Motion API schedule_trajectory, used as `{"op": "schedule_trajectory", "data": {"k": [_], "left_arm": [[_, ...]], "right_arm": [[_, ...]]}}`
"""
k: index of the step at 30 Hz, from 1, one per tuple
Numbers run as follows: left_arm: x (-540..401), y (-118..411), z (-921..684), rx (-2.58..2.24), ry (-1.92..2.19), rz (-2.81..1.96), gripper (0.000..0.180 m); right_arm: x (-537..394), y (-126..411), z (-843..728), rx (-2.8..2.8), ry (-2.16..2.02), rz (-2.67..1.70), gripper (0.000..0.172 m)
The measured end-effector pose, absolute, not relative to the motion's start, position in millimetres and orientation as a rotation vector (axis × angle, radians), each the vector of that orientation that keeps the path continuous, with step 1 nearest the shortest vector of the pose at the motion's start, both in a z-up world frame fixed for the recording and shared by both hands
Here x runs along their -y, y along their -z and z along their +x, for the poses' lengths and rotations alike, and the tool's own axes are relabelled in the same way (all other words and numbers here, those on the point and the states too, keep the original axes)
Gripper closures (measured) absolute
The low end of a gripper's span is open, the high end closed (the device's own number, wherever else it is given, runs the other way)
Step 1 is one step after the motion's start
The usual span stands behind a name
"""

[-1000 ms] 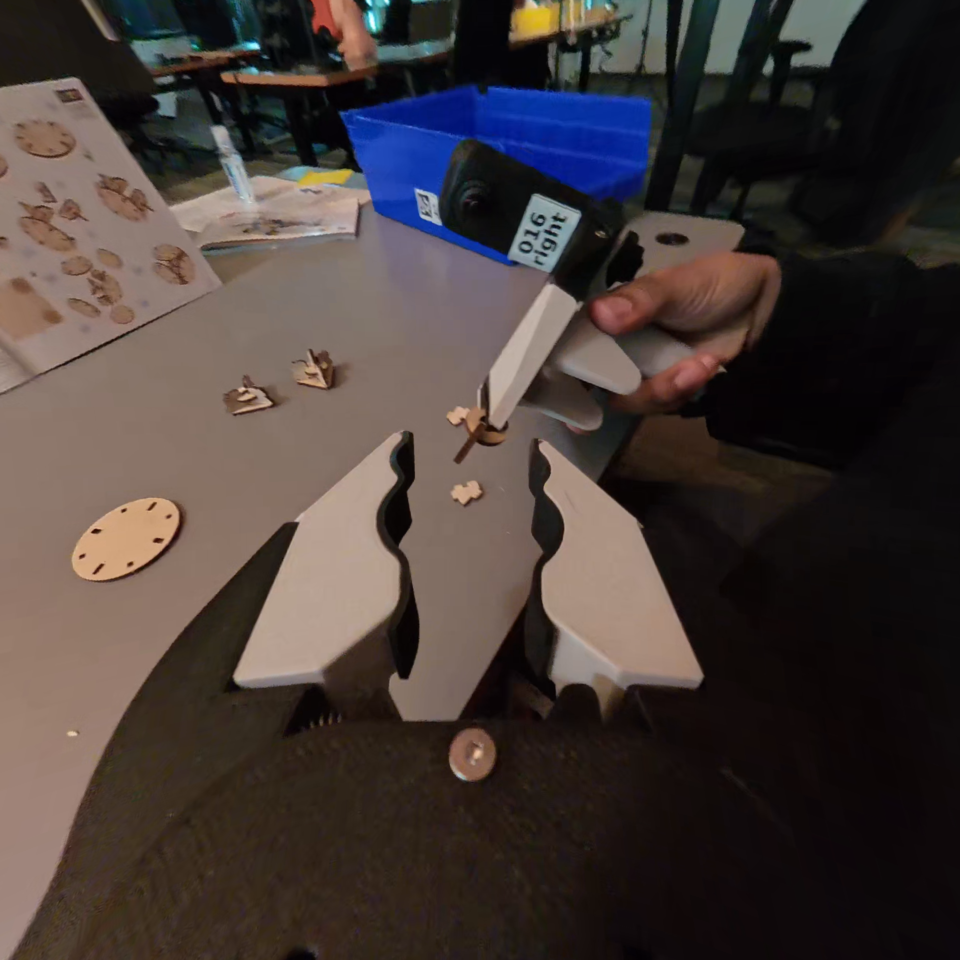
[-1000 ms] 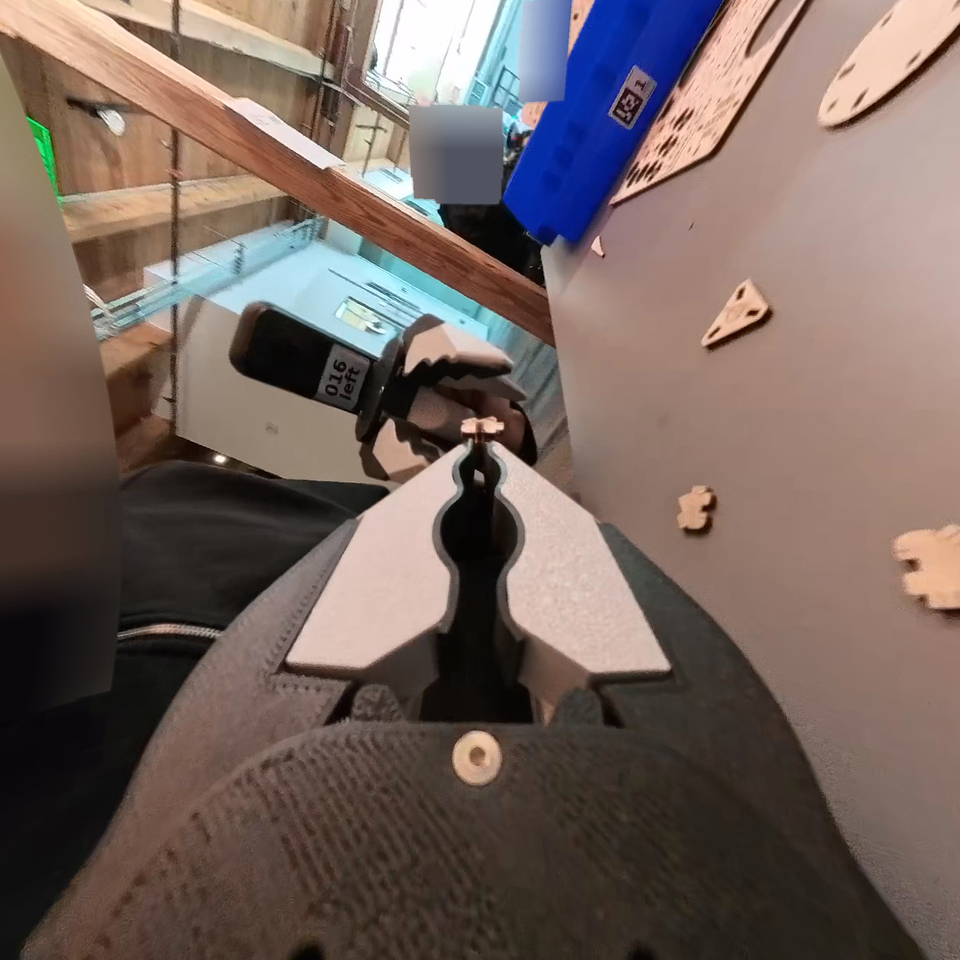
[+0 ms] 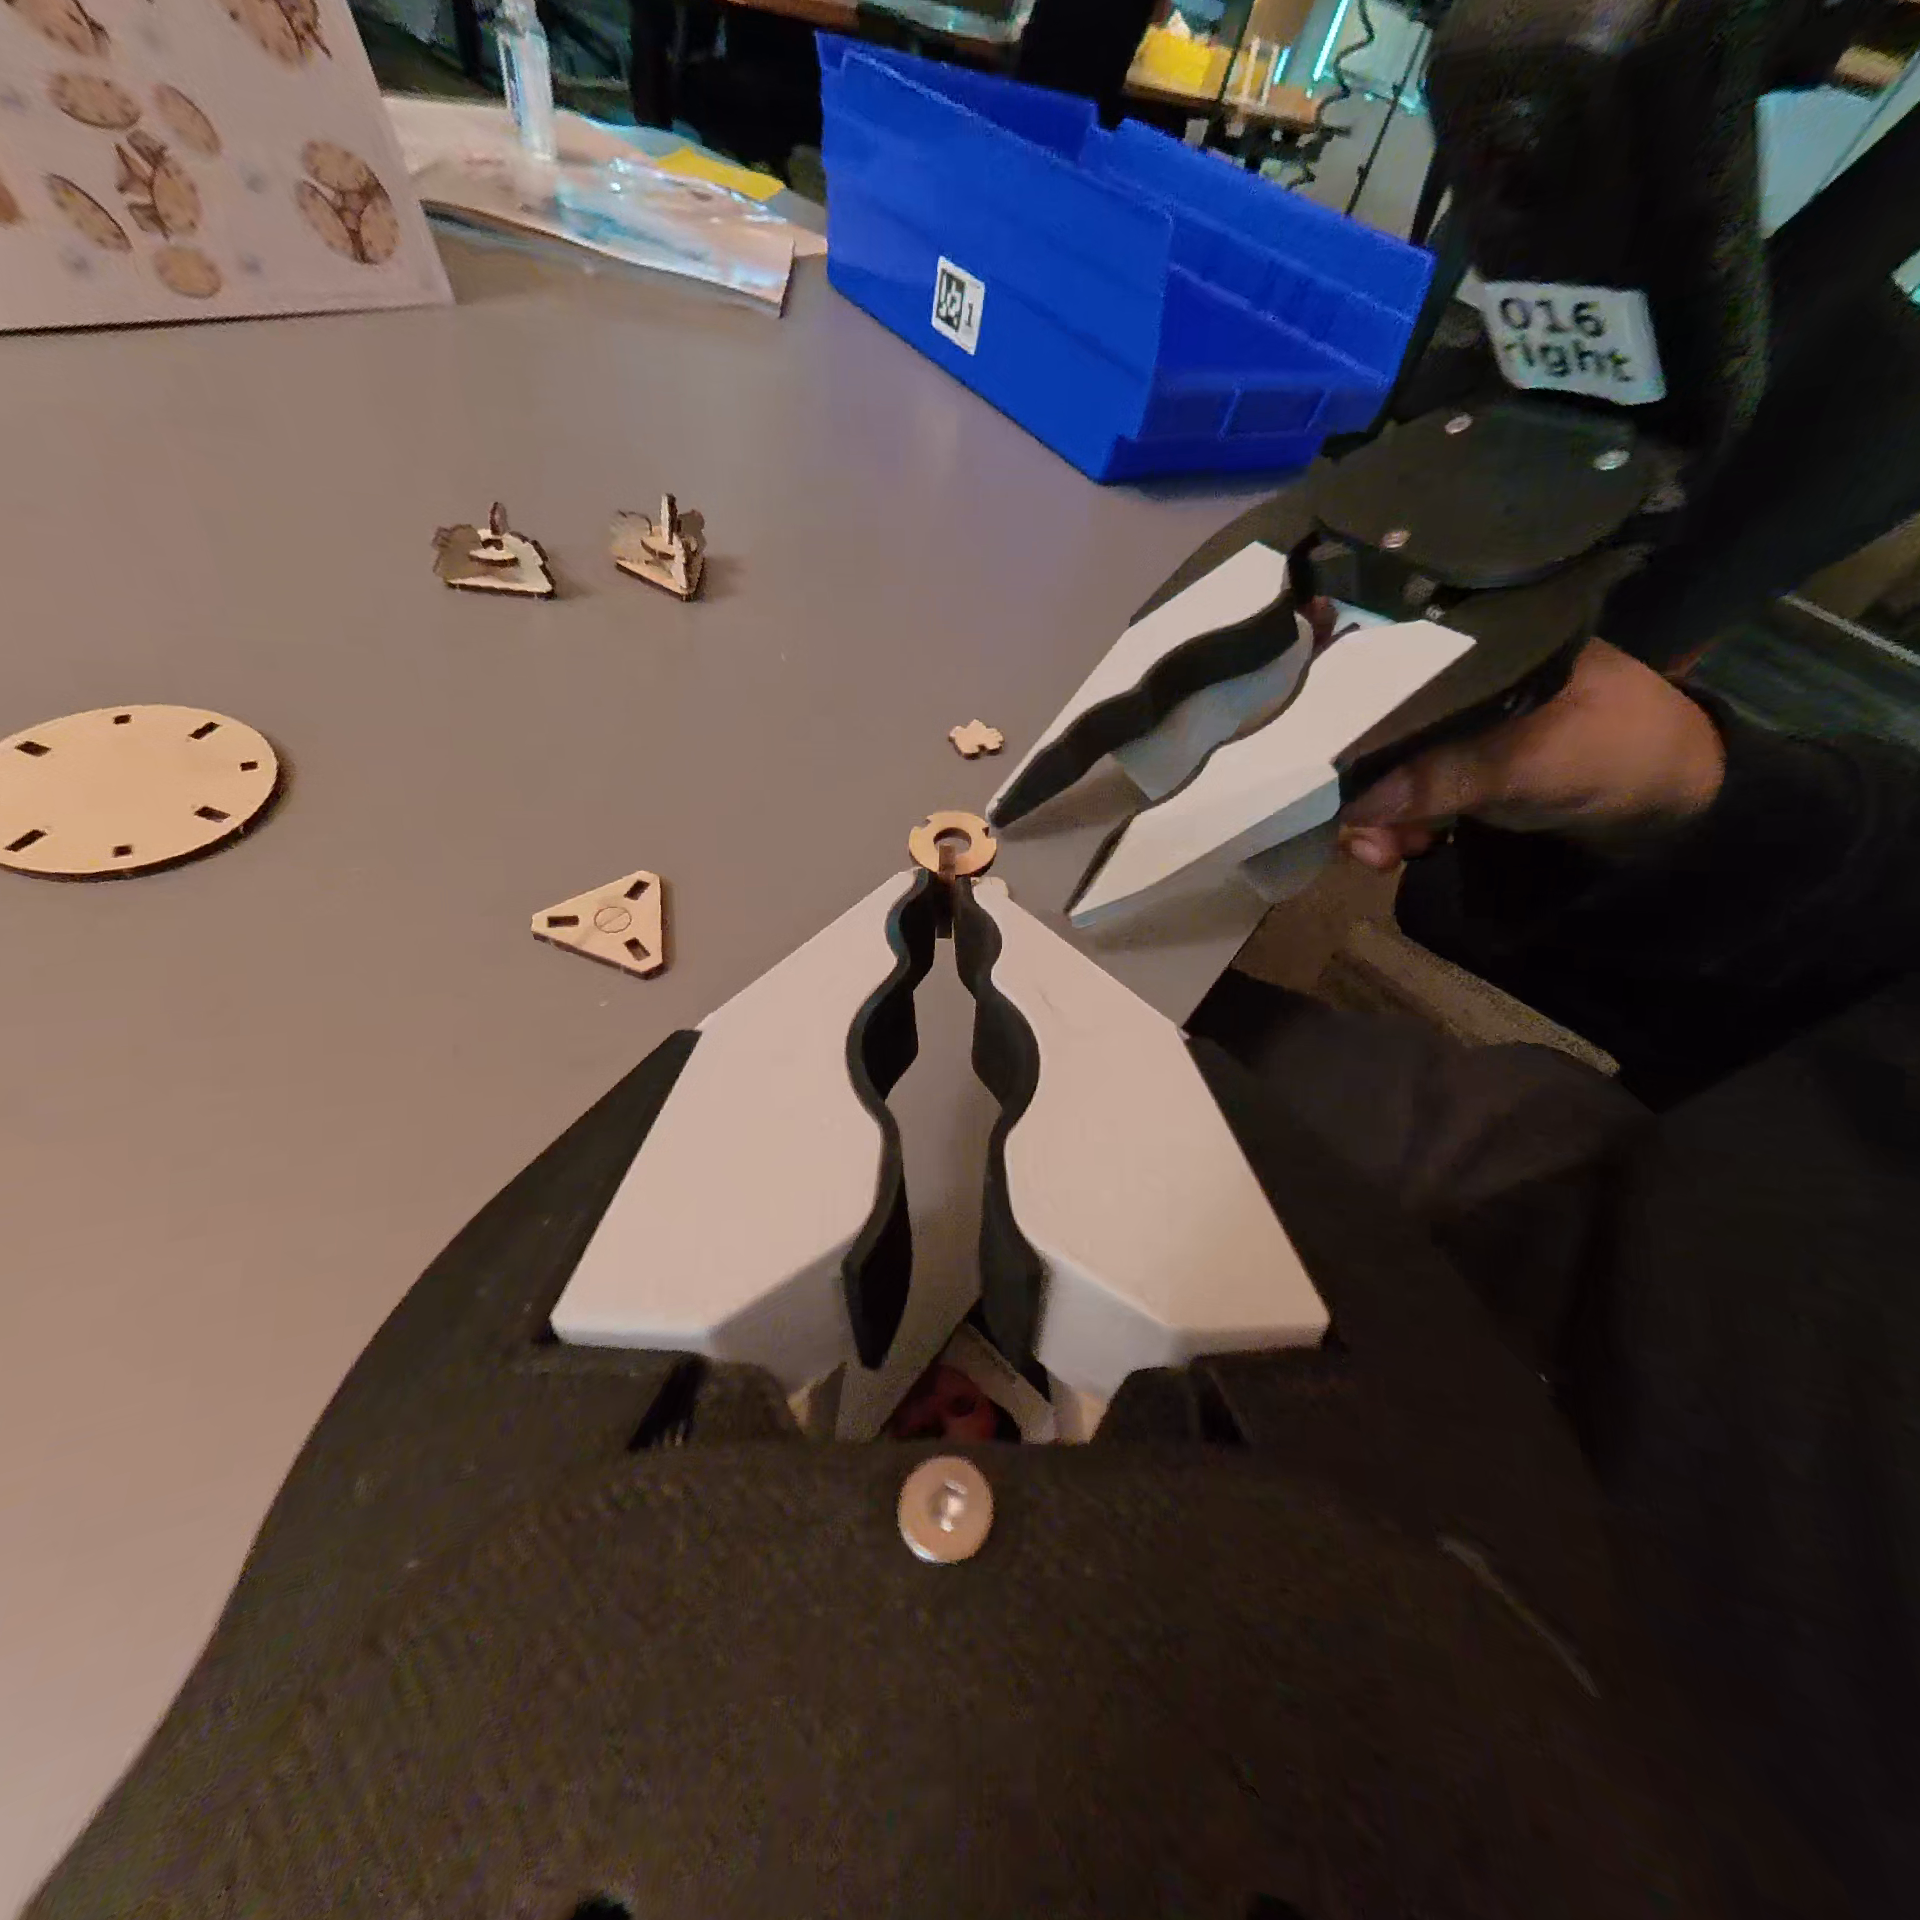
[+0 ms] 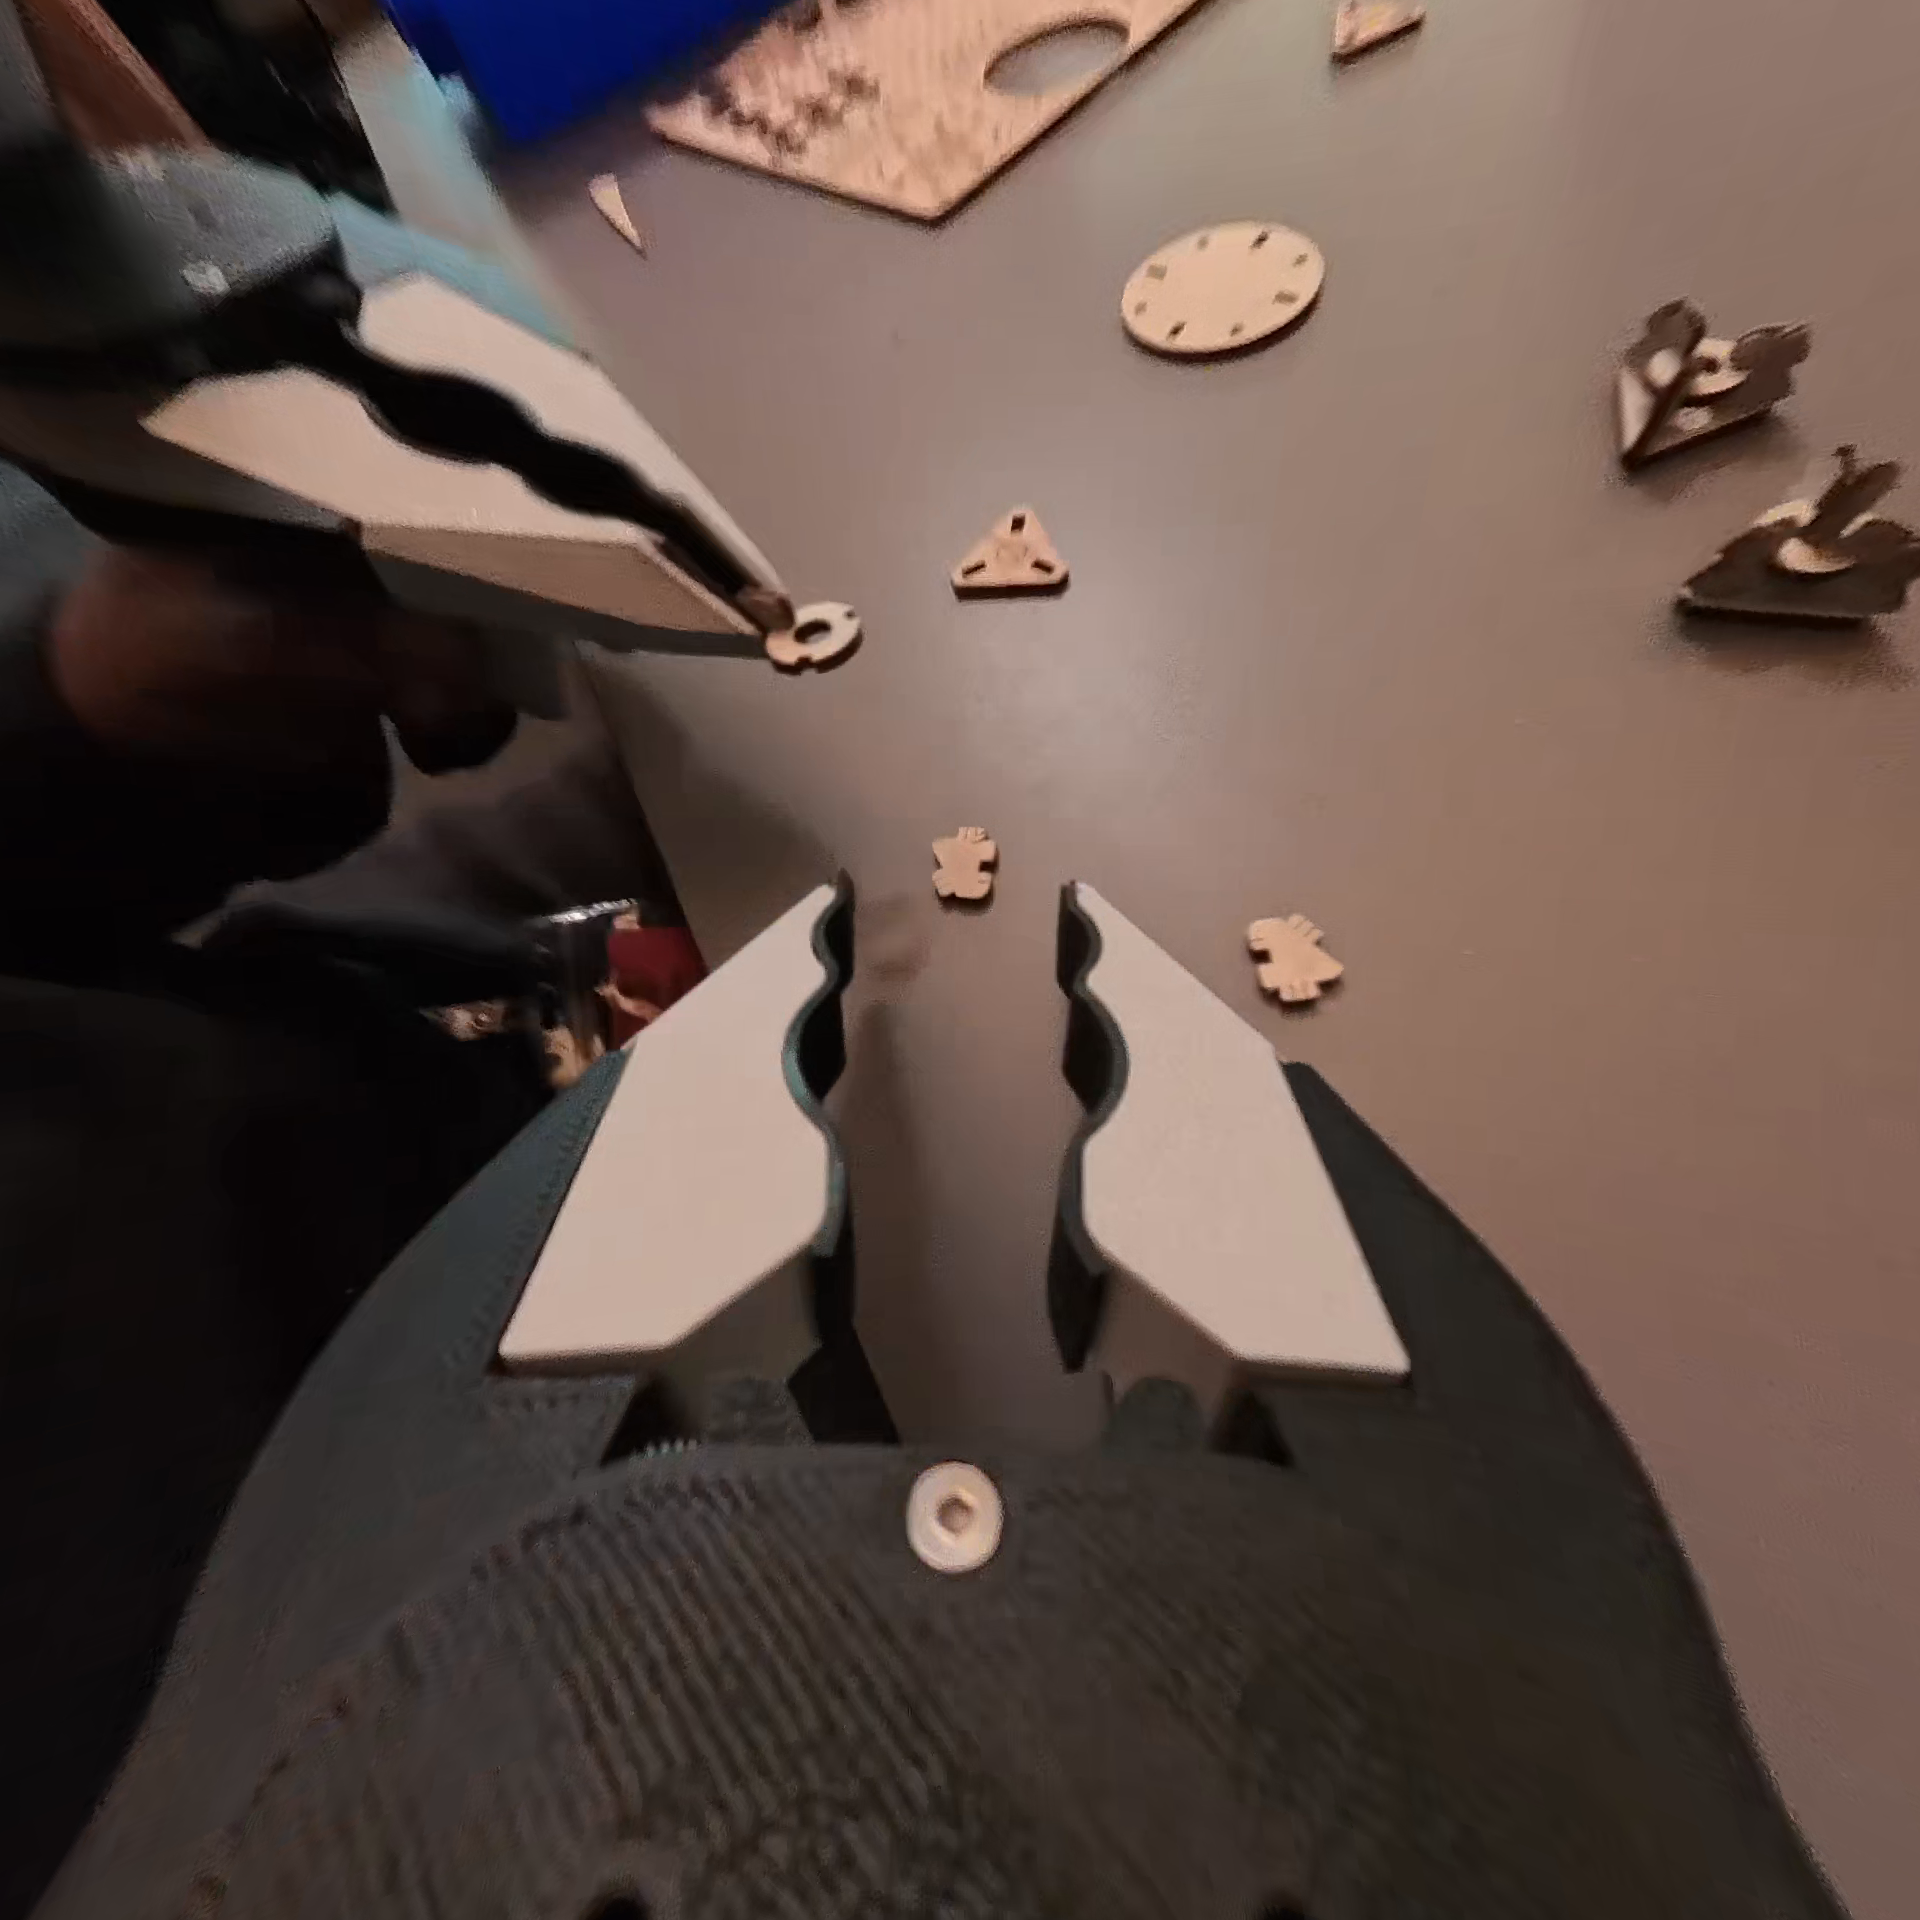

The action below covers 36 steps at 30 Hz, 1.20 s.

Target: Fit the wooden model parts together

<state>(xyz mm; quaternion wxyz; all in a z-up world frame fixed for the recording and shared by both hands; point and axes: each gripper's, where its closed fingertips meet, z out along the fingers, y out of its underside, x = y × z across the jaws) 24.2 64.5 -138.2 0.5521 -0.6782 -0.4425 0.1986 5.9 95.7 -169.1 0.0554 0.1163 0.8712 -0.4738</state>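
Hidden or unclear: we cannot make out how the thin wooden stem joins the small wooden ring (image 3: 952, 842); the stem runs down between the left gripper's fingertips and its lower end is covered. The far background and the blue bin (image 3: 1091, 281) are motion-blurred in the right wrist view.

Change since the earlier frame: we then saw the right gripper (image 4: 954, 902) pinching the ring-and-stem piece and the left gripper (image 3: 943, 894) spread beside it. Now the left gripper's pads are pressed on the stem, ring just above the tips, over the table (image 3: 520, 416) near its edge; the right gripper stands spread and bare, one tip just beside the ring.

Surroundings, we list: a small notched wooden bit (image 4: 964, 862) just ahead of the right gripper's gap, a second (image 4: 1294, 958) beside its right finger; a wooden triangle plate (image 3: 606, 923); a slotted wooden disc (image 3: 130, 790); two assembled wooden pieces (image 3: 494, 556) (image 3: 660, 545); a printed parts sheet (image 3: 187, 156).
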Motion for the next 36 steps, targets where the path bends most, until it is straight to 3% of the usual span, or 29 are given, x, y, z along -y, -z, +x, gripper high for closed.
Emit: {"op": "schedule_trajectory", "data": {"k": [13, 21, 32, 36], "left_arm": [[-68.0, 154.5, 15.9, 1.077, -0.417, -1.609, 0.179], [-71.8, 151.8, 17.4, 1.068, -0.398, -1.572, 0.179], [-68.8, 151.0, 18.1, 1.082, -0.380, -1.549, 0.179], [-72.3, 147.9, 20.7, 1.082, -0.292, -1.498, 0.179]], "right_arm": [[-86.3, 176.9, 6.5, -2.879, 1.444, 0.262, 0.145], [-85.9, 175.6, 7.7, -2.864, 1.465, 0.257, 0.172], [-84.1, 163.9, 16.5, -2.731, 1.560, 0.210, 0.171], [-82.7, 161.4, 18.4, -2.740, 1.598, 0.177, 0.158]]}}
